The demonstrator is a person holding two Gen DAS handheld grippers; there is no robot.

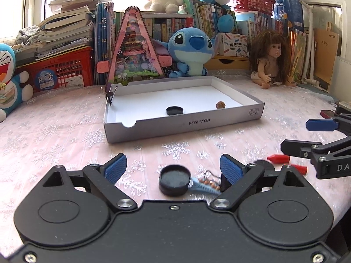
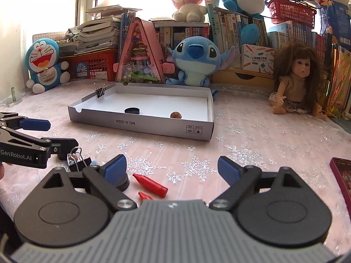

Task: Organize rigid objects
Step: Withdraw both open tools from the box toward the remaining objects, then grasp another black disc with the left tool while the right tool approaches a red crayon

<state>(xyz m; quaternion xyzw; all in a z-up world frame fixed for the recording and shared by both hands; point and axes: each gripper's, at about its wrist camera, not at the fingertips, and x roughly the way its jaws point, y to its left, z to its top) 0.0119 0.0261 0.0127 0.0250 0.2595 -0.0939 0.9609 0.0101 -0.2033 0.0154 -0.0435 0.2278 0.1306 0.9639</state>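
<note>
A shallow white box lid [image 1: 182,126] [image 2: 140,125] lies on the pink cloth. It holds a black cap [image 1: 174,110] [image 2: 132,110], a brown nut [image 1: 220,105] [image 2: 176,114] and a binder clip [image 1: 109,95] [image 2: 100,92] on its rim. My left gripper [image 1: 173,167] is open, with a black round cap [image 1: 174,182] on the cloth between its fingers. My right gripper [image 2: 172,167] is open above two red crayons [image 2: 151,185] [image 1: 278,159]. Another black cap [image 2: 121,182] sits under its left finger. A binder clip [image 2: 79,162] lies by the left gripper [image 2: 35,135].
A blue beaded trinket [image 1: 204,185] lies right of the cap. A Stitch plush [image 1: 188,50], a pink triangular toy house [image 1: 133,50], a doll [image 1: 272,59], a Doraemon plush [image 2: 45,63], a red crate [image 1: 61,70] and books line the back. A dark red phone [image 2: 343,179] lies right.
</note>
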